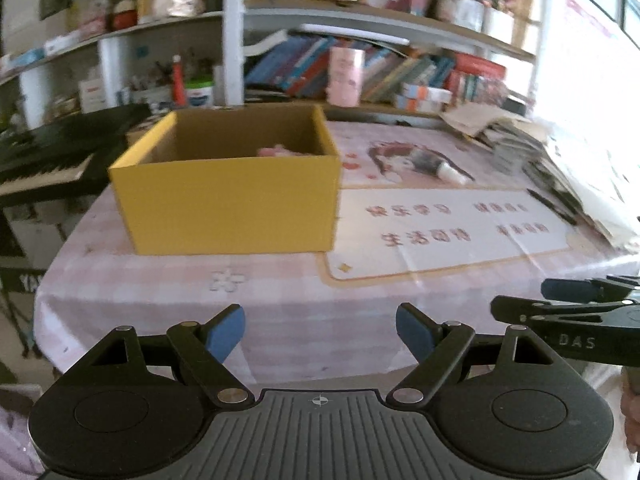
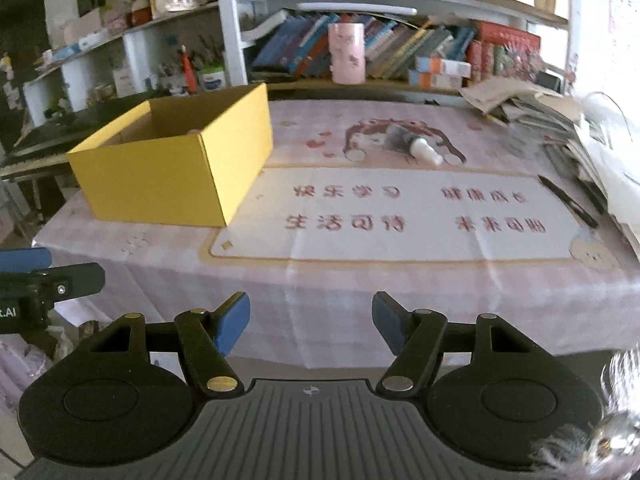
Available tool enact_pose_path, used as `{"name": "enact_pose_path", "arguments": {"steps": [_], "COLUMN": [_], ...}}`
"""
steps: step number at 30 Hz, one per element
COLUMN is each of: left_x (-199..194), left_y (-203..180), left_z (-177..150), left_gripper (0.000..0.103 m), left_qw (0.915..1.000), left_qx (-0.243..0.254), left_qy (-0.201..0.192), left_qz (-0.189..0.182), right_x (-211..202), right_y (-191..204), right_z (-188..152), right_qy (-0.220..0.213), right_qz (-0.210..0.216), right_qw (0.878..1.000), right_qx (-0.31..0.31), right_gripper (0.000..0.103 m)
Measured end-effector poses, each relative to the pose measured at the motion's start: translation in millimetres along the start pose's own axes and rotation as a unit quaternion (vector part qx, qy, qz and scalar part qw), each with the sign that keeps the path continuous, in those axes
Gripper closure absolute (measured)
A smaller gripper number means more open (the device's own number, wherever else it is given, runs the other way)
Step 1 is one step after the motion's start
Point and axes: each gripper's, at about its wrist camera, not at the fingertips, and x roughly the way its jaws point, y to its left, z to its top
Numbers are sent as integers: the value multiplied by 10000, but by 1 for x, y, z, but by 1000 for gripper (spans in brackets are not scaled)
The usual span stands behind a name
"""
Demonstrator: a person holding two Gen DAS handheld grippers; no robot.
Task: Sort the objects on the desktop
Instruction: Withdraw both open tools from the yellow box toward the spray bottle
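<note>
desk (image 2: 360,300) under a pink checked cloth with a printed mat. landmark: yellow box (image 2: 172,168), open-topped, on the left part of the desk. something pink (image 1: 280,151) lies inside the box, too blurred to identify. right of the box, well apart, a small bottle (image 2: 412,144) lies on its side on the cartoon print. far right of the box, a black pen (image 2: 568,200) lies near a stack of papers (image 2: 532,108). behind the box, bookshelves. left gripper (image 1: 320,330): jaws spread, nothing between, short of the desk edge nearest the box. right gripper (image 2: 310,322): jaws spread, empty, also off the desk.
</note>
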Motion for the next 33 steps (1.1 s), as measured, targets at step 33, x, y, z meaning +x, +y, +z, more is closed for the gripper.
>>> {"name": "enact_pose_path", "arguments": {"steps": [33], "left_x": [91], "left_y": [-113], "left_z": [61], "left_gripper": [18], "left_qw": [9940], "left_qx": [840], "left_qy": [148], "left_qz": [-681], "right_x": [43], "right_y": [-97], "right_z": [36], "right_qy": [247], "right_qz": [-483], "right_qw": [9985], "right_qx": [-61], "right_gripper": [33]}}
